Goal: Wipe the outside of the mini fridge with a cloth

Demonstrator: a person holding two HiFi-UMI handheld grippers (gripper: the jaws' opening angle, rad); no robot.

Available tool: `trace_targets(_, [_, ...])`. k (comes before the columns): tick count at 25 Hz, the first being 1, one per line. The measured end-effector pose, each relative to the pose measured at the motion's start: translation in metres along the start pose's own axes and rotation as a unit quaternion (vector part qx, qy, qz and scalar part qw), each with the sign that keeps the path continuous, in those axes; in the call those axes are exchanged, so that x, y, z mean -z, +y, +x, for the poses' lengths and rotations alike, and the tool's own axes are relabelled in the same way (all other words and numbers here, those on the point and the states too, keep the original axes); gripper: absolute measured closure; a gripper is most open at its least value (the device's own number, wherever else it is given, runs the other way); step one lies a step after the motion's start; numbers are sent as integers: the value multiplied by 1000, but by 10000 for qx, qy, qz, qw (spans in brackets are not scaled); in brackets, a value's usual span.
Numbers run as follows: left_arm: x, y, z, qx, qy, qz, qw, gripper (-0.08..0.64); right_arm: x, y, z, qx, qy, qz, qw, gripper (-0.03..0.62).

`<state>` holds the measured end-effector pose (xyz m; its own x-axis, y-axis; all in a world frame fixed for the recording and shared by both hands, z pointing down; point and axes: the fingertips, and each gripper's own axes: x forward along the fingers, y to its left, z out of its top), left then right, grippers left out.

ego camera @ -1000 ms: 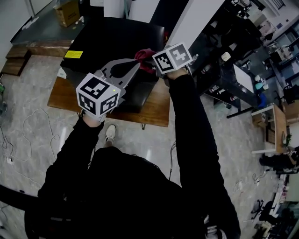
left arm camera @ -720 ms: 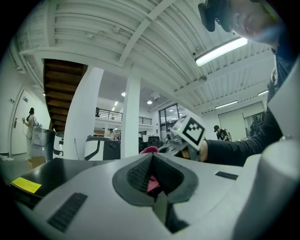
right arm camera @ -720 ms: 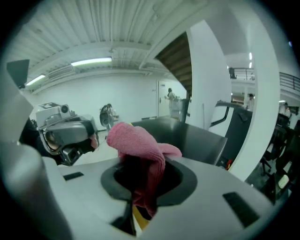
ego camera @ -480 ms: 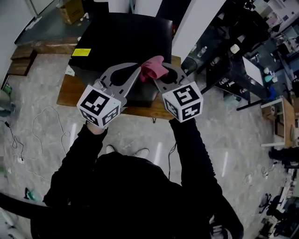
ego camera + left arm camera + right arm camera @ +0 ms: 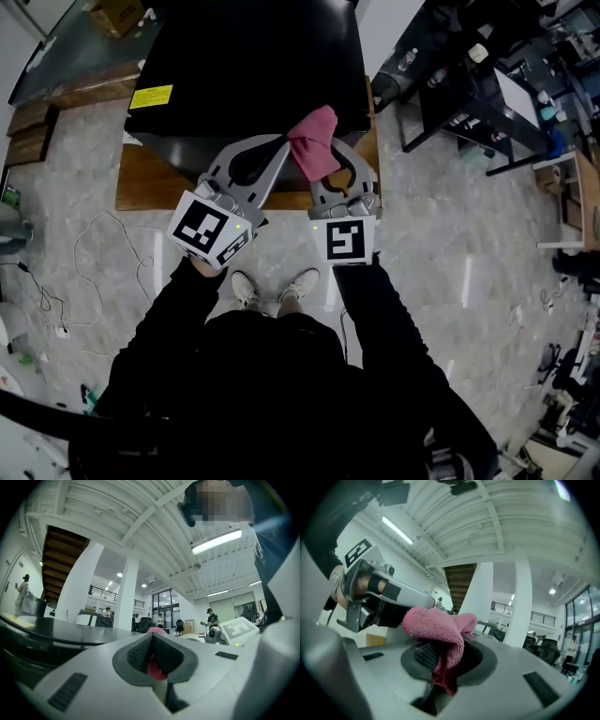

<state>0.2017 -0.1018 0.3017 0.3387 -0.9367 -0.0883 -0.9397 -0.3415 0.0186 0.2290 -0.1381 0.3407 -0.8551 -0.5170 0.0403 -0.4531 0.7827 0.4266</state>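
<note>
pink cloth clamped in the right gripper, at the near edge of the mini fridge

the pink cloth (image 5: 314, 142) sits bunched between the jaws of the right gripper (image 5: 324, 161). in the right gripper view the jaws are closed on it: a fold humps up over the pads and a tail hangs down into the slot between them. from the head view the cloth lies over the near edge of the mini fridge (image 5: 244, 66), toward the fridge's right corner. whether it touches the fridge cannot be told.

the left gripper (image 5: 281, 142) lies just beside the cloth, its tips against the cloth's left side. in the left gripper view its jaws are drawn together, with only a thin slit between the ribbed pads. a sliver of pink shows in that slit and another just above the tips. whether any cloth is pinched there cannot be told.

both grippers point away from the person toward the fridge, with their marker cubes nearest the body.

the fridge is black, with a yellow label (image 5: 152, 97) on its left side. it stands on a low wooden platform (image 5: 150, 183) on a pale marbled floor (image 5: 459, 272). the person's shoes (image 5: 246, 289) are just in front of the platform, and loose cables (image 5: 94, 239) trail over the floor on the left.
</note>
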Motion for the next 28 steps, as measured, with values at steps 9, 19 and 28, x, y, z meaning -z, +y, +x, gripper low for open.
trace_targets(9, [65,0,9,241,251,-83,9994,557,86,12,4,696,370,743,9941,514])
trace_targets(19, [184,-6,15,261,801,-173,9963,557,187,45,10,813,862,1319,9842,512])
trace_targets(28, [287,10,14,-66,1303,-236,9912,557,293,84,14,608,1751,1878,9646,512])
